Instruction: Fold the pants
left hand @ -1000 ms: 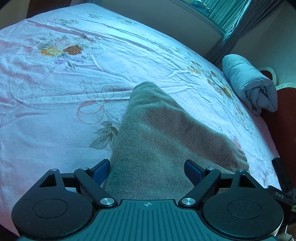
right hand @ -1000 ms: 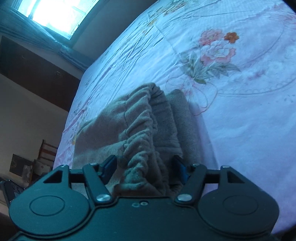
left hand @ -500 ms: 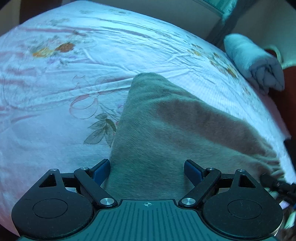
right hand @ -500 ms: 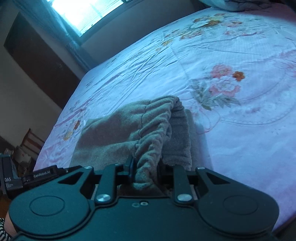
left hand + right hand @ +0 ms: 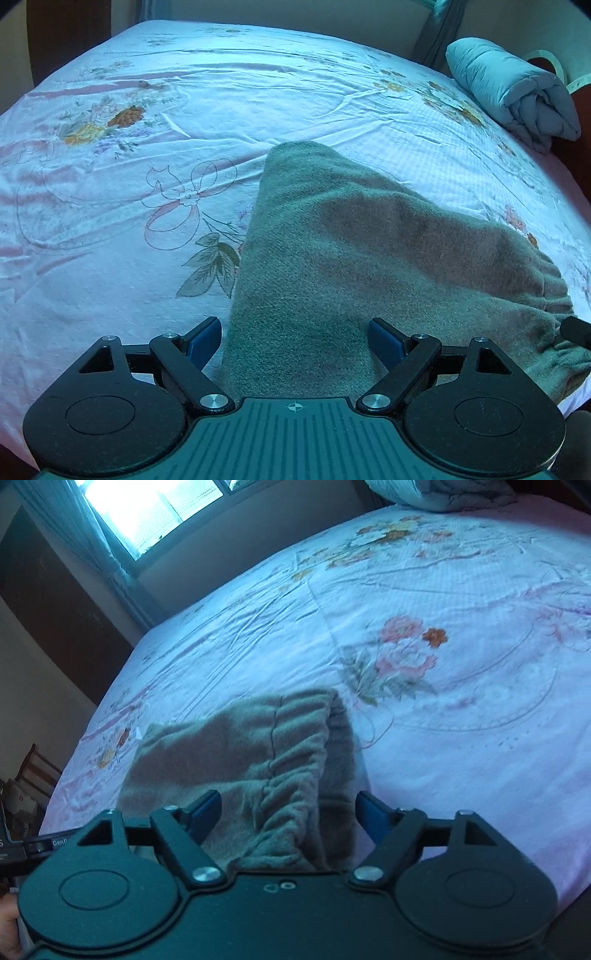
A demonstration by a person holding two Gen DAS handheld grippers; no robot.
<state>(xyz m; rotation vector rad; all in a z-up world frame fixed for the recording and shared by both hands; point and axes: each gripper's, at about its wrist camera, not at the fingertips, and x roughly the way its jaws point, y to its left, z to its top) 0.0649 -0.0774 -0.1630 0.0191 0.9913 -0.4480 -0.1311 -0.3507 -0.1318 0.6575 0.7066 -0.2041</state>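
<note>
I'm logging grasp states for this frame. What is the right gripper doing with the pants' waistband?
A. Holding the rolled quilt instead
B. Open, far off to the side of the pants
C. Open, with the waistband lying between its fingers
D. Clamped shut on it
C: in the right wrist view the right gripper has its blue fingers spread wide, and the gathered waistband of the pants lies loose between them on the bed.
</note>
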